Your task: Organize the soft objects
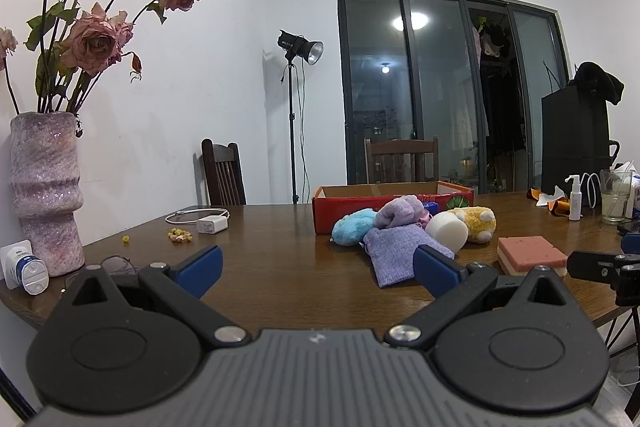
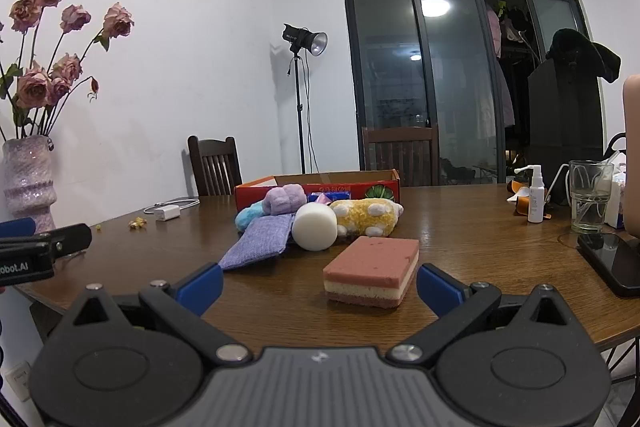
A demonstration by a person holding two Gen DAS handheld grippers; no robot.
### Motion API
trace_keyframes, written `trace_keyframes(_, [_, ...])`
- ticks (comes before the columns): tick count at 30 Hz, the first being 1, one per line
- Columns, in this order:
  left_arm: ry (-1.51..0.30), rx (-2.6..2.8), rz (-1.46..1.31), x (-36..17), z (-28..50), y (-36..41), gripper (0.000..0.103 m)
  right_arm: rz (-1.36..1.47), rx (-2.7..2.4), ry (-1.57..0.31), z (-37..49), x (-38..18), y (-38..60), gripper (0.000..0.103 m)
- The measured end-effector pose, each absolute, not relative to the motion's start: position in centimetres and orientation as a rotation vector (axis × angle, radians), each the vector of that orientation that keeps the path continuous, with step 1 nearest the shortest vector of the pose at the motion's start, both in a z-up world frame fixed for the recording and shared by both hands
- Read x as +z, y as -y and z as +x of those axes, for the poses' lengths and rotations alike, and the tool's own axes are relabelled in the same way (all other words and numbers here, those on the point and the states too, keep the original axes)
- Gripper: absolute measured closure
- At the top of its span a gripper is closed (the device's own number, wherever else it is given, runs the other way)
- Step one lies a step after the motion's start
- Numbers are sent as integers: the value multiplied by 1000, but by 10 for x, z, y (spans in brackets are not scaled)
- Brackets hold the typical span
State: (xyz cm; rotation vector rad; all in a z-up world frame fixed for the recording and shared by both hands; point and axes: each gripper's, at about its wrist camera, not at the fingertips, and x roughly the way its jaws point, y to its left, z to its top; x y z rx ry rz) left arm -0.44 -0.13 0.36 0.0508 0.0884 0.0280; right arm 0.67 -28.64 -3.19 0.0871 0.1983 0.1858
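Note:
Soft objects lie in a pile on the wooden table in front of a red cardboard box (image 1: 344, 205) (image 2: 256, 193): a blue fluffy toy (image 1: 352, 231) (image 2: 246, 215), a lilac plush (image 1: 398, 211) (image 2: 285, 199), a purple cloth pouch (image 1: 394, 257) (image 2: 258, 241), a white round sponge (image 1: 447, 231) (image 2: 314, 227), and a yellow plush (image 1: 476, 223) (image 2: 366, 215). A pink layered sponge (image 1: 532, 255) (image 2: 374, 271) lies nearer. My left gripper (image 1: 318, 269) is open and empty, short of the pile. My right gripper (image 2: 320, 285) is open, with the pink sponge just ahead between its fingers.
A vase of dried roses (image 1: 44, 191) (image 2: 26, 179) stands at the left edge. A charger with cable (image 1: 212, 225) (image 2: 166, 213), a spray bottle (image 1: 575, 199) (image 2: 535, 195), a glass (image 1: 614, 195) (image 2: 590, 197) and a phone (image 2: 612, 261) lie on the table. Two chairs stand behind.

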Motion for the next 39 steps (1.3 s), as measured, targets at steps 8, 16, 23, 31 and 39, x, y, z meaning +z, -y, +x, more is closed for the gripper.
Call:
trace_keyframes(8, [-130, 1, 50, -4, 3, 2, 0, 90, 181, -235, 13, -35, 287, 0])
trace_keyframes(16, [-199, -65, 47, -10, 32, 14, 0, 163, 150, -298, 56, -33, 318, 9])
trace_keyframes(23, [-245, -105, 15, -11, 61, 26, 0, 379, 190, -476, 130, -53, 340, 42])
trace_keyframes(31, [-247, -110, -29, -12, 71, 18, 5, 199, 456, -427, 105, -47, 287, 41])
trace_keyframes(39, [-463, -299, -268, -11, 135, 32, 34, 221, 318, -319, 132, -23, 330, 17])
